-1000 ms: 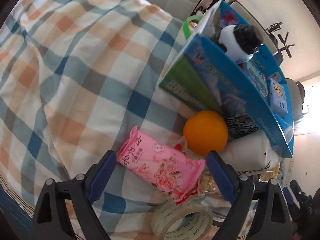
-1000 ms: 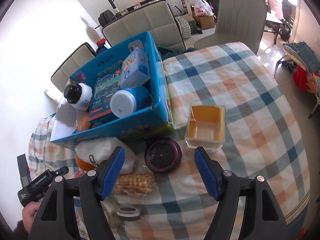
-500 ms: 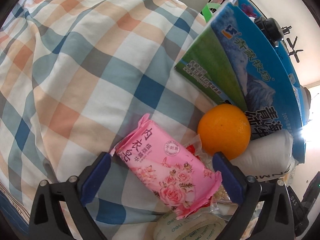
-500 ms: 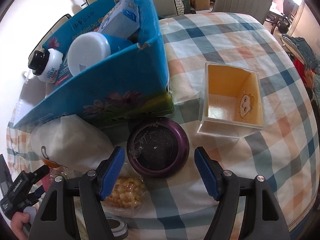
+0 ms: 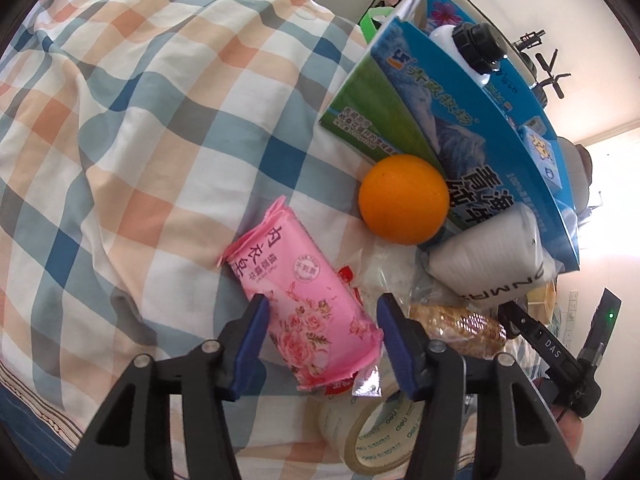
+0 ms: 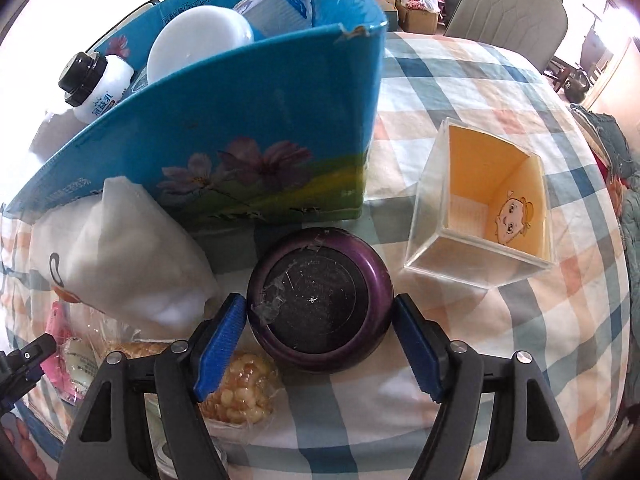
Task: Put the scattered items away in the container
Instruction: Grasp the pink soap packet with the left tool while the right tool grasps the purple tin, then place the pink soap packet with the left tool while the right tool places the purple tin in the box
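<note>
The blue cardboard box [image 5: 472, 128] [image 6: 256, 128] holds a white bottle with a black cap [image 6: 94, 84] and other items. A pink soap packet [image 5: 304, 296] lies on the checked cloth between the fingers of my left gripper [image 5: 322, 312], whose jaws have narrowed around it; contact is not clear. An orange [image 5: 402, 199] and a white roll pack [image 5: 492, 256] lie against the box. My right gripper [image 6: 320, 312] is open, its fingers either side of a purple round tin [image 6: 320, 300].
A wrapped corn cob [image 6: 236, 392] [image 5: 456, 324] and a tape roll [image 5: 372, 436] lie near the front edge. A clear box with yellow lining [image 6: 484, 216] stands right of the tin. Chairs stand beyond the table.
Both grippers have moved forward and down. The left jaws have narrowed around the soap packet. The right fingers now flank the purple tin.
</note>
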Demonstrator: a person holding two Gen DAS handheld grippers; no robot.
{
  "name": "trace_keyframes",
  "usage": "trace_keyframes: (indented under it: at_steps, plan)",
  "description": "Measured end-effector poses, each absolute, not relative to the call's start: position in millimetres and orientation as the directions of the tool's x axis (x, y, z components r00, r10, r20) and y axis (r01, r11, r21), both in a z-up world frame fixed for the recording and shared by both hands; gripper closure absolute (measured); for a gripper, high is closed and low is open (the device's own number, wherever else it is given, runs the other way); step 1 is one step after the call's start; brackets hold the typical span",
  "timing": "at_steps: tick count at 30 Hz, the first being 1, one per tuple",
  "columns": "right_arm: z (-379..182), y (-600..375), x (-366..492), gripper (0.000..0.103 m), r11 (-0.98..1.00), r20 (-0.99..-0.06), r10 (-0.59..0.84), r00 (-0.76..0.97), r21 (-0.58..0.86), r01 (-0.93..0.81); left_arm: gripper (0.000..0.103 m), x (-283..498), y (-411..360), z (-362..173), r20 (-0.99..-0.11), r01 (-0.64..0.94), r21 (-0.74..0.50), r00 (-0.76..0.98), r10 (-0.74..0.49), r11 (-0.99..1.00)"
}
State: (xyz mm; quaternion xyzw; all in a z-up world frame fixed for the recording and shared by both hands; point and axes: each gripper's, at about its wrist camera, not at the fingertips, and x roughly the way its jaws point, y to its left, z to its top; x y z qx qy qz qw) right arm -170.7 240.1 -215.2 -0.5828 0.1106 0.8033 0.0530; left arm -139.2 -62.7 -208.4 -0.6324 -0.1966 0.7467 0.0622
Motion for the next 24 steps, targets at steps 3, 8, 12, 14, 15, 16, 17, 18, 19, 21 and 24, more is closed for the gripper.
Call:
trace_keyframes:
  at_steps: [3, 8, 12, 14, 15, 16, 17, 18, 19, 21, 24]
  plan:
    - [-210, 246, -157, 0.026, -0.967, -0.945, -0.059, -0.322, 0.134, -0.215, 0.058, -130, -72, -211, -0.924, 0.15, -0.371, -0.157, 0.348, -0.916]
    - [-207, 249, -143, 0.026, -0.964, -0.945, -0.085, -0.316, 0.158, -0.215, 0.033, -139, -101, -227, -0.912, 0.279, -0.406, -0.182, 0.367, -0.87]
    - [-209, 245, -143, 0.026, -0.967, -0.95, -0.065, -0.307, 0.135, -0.214, 0.032, -154, -94, -238, -0.907, 0.309, -0.417, -0.204, 0.369, -0.855]
    - [-211, 244, -144, 0.026, -0.967, -0.952, -0.061, -0.3, 0.132, -0.22, 0.04, -156, -86, -232, -0.921, 0.287, -0.378, -0.211, 0.327, -0.88]
    - [-210, 243, -144, 0.027, -0.968, -0.953, -0.058, -0.298, 0.127, -0.218, 0.048, -155, -85, -229, -0.925, 0.285, -0.368, -0.21, 0.317, -0.885]
    - [-209, 242, -143, 0.027, -0.969, -0.953, -0.053, -0.3, 0.121, -0.213, 0.058, -153, -86, -227, -0.924, 0.285, -0.372, -0.209, 0.321, -0.883]
    - [-207, 241, -142, 0.027, -0.971, -0.951, -0.051, -0.304, 0.118, -0.208, 0.058, -150, -89, -225, -0.921, 0.284, -0.38, -0.21, 0.329, -0.88]
    - [-204, 239, -140, 0.027, -0.972, -0.949, -0.048, -0.312, 0.116, -0.203, 0.058, -148, -91, -222, -0.919, 0.279, -0.384, -0.211, 0.334, -0.88]
    - [-200, 238, -138, 0.027, -0.973, -0.946, -0.049, -0.322, 0.117, -0.198, 0.059, -145, -94, -219, -0.918, 0.273, -0.385, -0.21, 0.336, -0.882]
    - [-194, 235, -133, 0.027, -0.975, -0.939, -0.048, -0.34, 0.118, -0.189, 0.059, -139, -99, -209, -0.92, 0.267, -0.377, -0.215, 0.327, -0.887]
    - [-183, 231, -127, 0.027, -0.977, -0.929, -0.052, -0.367, 0.124, -0.176, 0.059, -130, -107, -187, -0.915, 0.254, -0.378, -0.246, 0.319, -0.89]
